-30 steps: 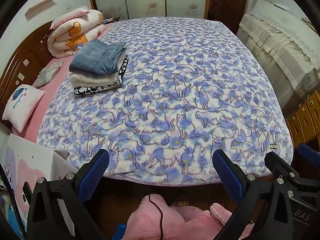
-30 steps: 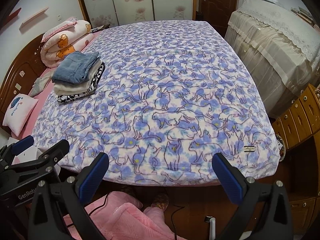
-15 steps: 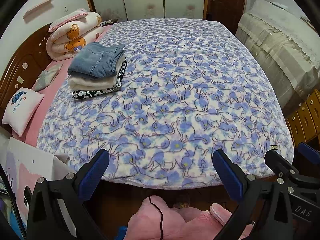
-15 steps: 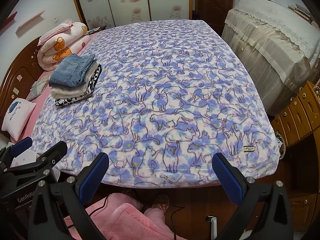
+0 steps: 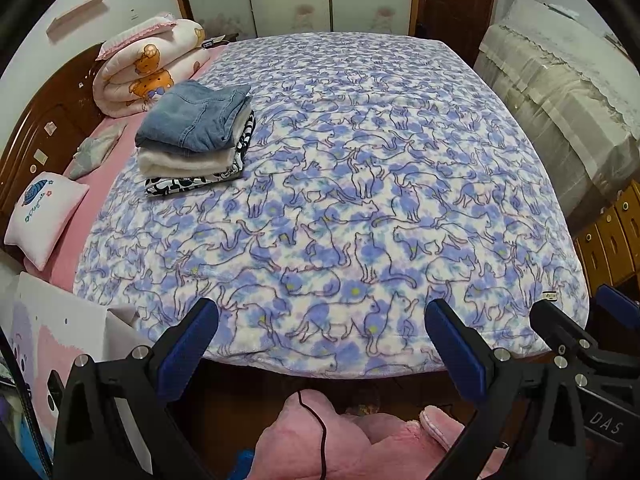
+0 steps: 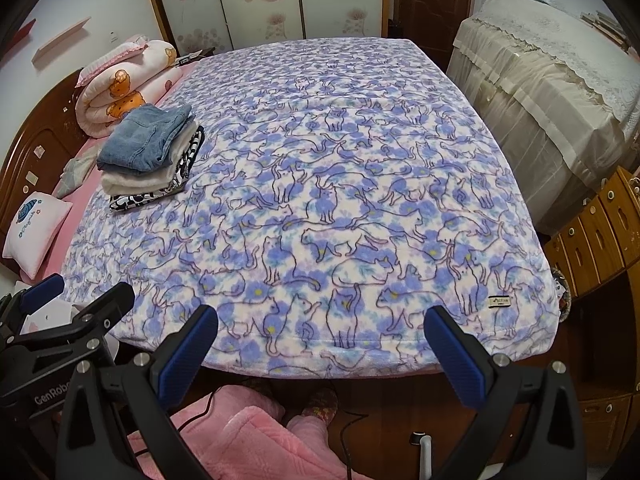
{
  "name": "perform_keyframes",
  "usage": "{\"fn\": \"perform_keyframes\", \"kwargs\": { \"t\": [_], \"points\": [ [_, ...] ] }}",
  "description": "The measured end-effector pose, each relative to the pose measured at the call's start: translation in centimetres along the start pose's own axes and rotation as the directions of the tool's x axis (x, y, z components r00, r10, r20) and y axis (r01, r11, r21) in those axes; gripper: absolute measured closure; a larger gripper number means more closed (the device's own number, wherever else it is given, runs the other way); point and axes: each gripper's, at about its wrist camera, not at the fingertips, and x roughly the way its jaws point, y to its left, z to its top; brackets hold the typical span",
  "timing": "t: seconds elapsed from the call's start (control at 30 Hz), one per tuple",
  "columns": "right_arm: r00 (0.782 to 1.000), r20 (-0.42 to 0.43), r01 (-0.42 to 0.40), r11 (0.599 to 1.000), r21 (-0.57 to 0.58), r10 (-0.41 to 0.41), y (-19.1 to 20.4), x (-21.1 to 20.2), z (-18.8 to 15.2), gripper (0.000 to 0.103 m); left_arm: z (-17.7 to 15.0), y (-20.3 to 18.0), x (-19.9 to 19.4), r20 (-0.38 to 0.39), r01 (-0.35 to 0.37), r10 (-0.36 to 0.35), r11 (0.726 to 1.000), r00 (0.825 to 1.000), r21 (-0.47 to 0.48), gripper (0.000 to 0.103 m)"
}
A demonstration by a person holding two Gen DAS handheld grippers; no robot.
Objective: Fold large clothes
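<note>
A stack of folded clothes, blue denim on top, cream under it and a black-and-white piece at the bottom, lies on the left side of the bed; it also shows in the right wrist view. A blue cat-print blanket covers the bed. My left gripper is open and empty, held off the bed's near edge. My right gripper is open and empty, also off the near edge. Each gripper shows at the side of the other's view. A pink garment is below the grippers.
A rolled bear-print quilt and a small white pillow lie by the wooden headboard on the left. A cloth-covered piece of furniture stands to the right. Wooden drawers are at the near right. Wardrobe doors are at the back.
Both grippers have moved slightly forward toward the bed's near edge and stay open. The folded stack has not moved.
</note>
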Motion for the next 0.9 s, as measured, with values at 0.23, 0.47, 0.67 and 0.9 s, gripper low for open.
{"fn": "perform_keyframes", "kwargs": {
  "t": [0.23, 0.47, 0.67, 0.9],
  "points": [
    [1.000, 0.001, 0.000, 1.000, -0.001, 0.000, -0.12, 0.09, 0.13, 0.000, 0.12, 0.06, 0.18, -0.002, -0.001, 0.001, 1.000, 1.000, -0.002, 0.001],
    [1.000, -0.001, -0.003, 1.000, -0.006, 0.003, -0.34, 0.09, 0.14, 0.000, 0.17, 0.04, 0.20, -0.003, -0.002, 0.002, 1.000, 1.000, -0.003, 0.001],
    [1.000, -0.001, -0.003, 1.000, -0.005, 0.003, -0.30, 0.07, 0.14, 0.000, 0.07, -0.04, 0.17, -0.001, -0.002, 0.002, 1.000, 1.000, -0.001, 0.001],
    [1.000, -0.002, -0.003, 1.000, -0.006, 0.003, -0.41, 0.10, 0.22, 0.000, 0.10, -0.13, 0.20, -0.003, -0.002, 0.002, 1.000, 1.000, -0.003, 0.001]
  ]
}}
